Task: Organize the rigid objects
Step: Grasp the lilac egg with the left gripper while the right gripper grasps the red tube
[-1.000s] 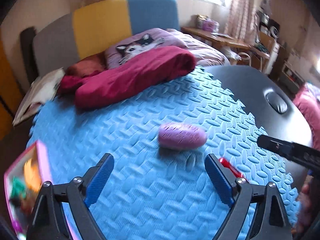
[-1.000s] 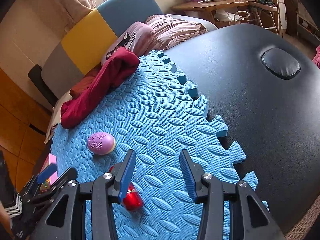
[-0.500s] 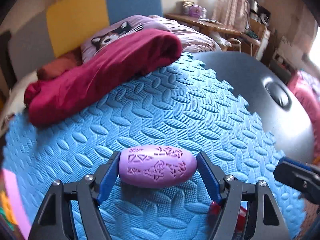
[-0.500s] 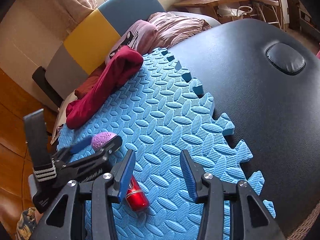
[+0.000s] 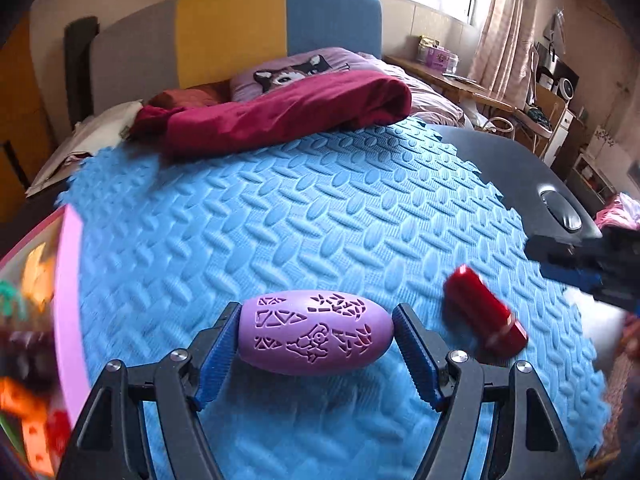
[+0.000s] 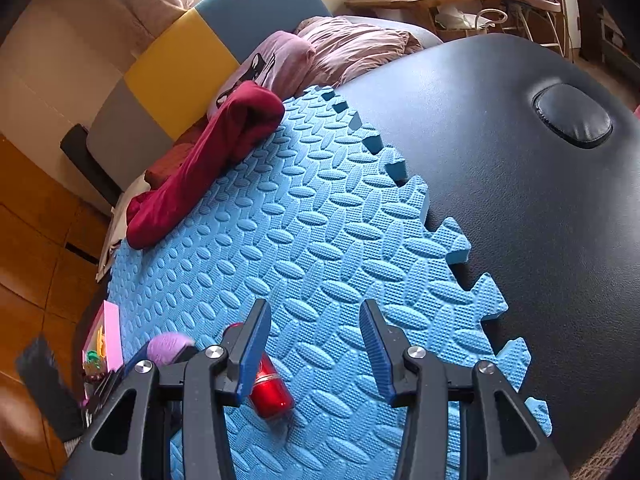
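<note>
Lengthwise, the purple egg-shaped object (image 5: 315, 332) is clamped end to end between the blue pads of the left gripper (image 5: 316, 344), over the near part of the blue foam mat (image 5: 320, 208). Because only the two rounded tips are pinched, the hold is judged to be slippery; the object is best kept level and carried slowly, without any roll of the wrist, until it is over its destination. The right gripper (image 6: 314, 344) is held with its jaws apart and nothing between them, above the near part of the mat toward its toothed right edge. A red cylinder (image 6: 269, 384) lies on the mat just beside the right gripper's left finger, near the held object, and should be cleared rather than brushed. At the left edge of the mat a pink-rimmed box (image 5: 70, 300) is seen; colourful pieces appear to be in it, but they are too blurred to be named. It is judged a likely place for the purple object.
</note>
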A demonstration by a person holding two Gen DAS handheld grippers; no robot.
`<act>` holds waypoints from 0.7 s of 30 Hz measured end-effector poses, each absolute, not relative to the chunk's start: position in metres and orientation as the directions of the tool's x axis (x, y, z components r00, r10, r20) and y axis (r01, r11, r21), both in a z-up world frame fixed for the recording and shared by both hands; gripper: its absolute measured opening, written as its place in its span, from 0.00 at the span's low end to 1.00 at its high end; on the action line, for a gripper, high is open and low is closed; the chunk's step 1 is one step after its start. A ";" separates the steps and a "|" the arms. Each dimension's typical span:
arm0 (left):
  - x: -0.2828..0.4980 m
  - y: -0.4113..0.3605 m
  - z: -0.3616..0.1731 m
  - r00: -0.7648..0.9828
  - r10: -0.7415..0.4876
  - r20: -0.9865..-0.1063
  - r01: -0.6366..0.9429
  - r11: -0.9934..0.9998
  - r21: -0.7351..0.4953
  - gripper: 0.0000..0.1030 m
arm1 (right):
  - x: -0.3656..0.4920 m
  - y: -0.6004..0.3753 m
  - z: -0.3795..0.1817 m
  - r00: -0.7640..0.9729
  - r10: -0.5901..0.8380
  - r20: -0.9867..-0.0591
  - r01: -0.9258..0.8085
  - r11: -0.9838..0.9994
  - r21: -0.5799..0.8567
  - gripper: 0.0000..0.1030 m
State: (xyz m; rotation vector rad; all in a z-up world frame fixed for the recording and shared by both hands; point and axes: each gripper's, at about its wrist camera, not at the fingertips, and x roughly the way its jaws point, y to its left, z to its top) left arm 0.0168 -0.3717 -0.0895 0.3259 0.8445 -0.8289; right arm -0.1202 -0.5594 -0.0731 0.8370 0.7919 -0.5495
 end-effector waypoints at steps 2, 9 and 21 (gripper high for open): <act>0.008 -0.355 -0.090 0.394 -0.519 -0.759 0.746 0.662 -0.066 0.73 | -0.117 -0.557 -0.074 0.588 -0.118 -0.800 0.697 0.576 0.428 0.45; -0.001 -0.335 -0.094 0.392 -0.538 -0.746 0.743 0.663 -0.088 0.74 | -0.112 -0.553 -0.076 0.574 -0.108 -0.812 0.690 0.598 0.408 0.45; 0.001 -0.336 -0.097 0.383 -0.532 -0.756 0.737 0.668 -0.097 0.74 | -0.099 -0.543 -0.084 0.529 -0.088 -0.844 0.671 0.652 0.353 0.45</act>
